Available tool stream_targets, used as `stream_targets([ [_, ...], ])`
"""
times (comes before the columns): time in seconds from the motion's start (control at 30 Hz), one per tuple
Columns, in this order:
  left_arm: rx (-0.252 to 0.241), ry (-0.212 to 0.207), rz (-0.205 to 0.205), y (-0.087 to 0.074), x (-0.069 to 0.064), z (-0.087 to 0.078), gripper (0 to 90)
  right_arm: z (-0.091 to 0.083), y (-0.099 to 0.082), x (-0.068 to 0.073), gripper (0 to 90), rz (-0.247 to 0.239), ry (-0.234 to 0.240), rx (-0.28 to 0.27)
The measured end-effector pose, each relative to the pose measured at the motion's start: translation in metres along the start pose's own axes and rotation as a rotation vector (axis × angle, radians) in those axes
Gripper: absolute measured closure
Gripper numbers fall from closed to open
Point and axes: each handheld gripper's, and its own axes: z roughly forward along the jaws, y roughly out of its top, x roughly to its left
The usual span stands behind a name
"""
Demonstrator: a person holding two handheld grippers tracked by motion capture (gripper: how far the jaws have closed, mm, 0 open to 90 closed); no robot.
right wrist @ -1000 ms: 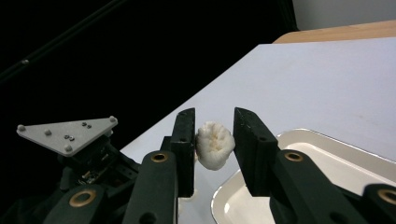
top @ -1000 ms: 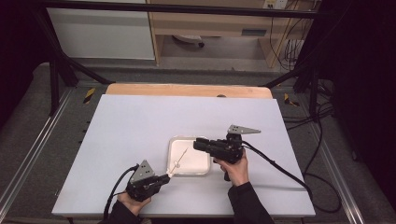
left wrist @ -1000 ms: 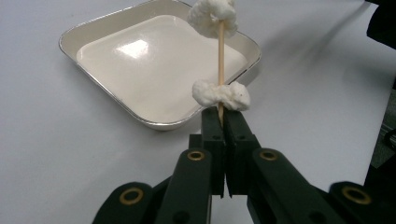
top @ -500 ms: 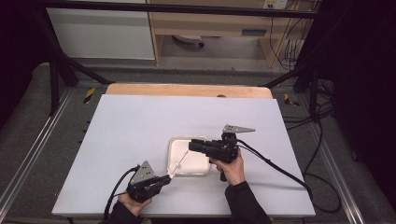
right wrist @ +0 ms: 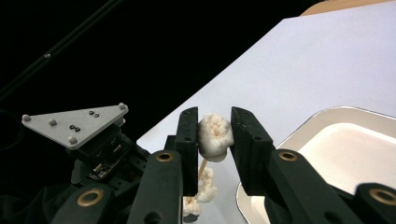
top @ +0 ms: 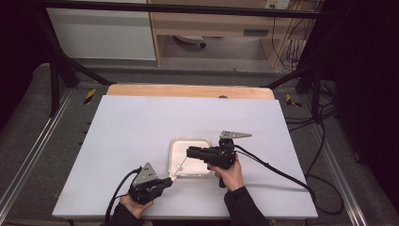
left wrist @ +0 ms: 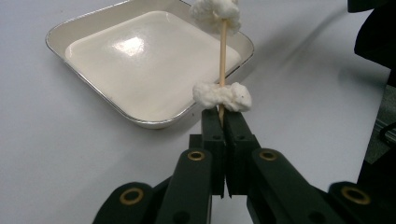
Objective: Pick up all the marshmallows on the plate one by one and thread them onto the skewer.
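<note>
Wooden skewer (left wrist: 222, 51) pinched in left hand-held gripper (left wrist: 223, 122); right hand-held gripper (right wrist: 214, 135) squeezes a marshmallow (right wrist: 215, 135).

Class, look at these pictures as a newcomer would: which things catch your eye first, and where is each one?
First, the thin wooden skewer, clamped at its lower end by the left gripper, with a white fluffy piece threaded just above the fingers. At its upper end, the right gripper has just been closing on a second white piece. Behind them a shallow white tray sits on the pale table.
</note>
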Motion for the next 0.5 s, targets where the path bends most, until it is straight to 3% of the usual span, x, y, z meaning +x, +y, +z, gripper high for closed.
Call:
stream_targets([
  [0.5,0.022,0.009,-0.013,-0.001,0.0,0.002,88.5,0.008,-0.016,0.002,77.0,-0.044,-0.018,0.004],
])
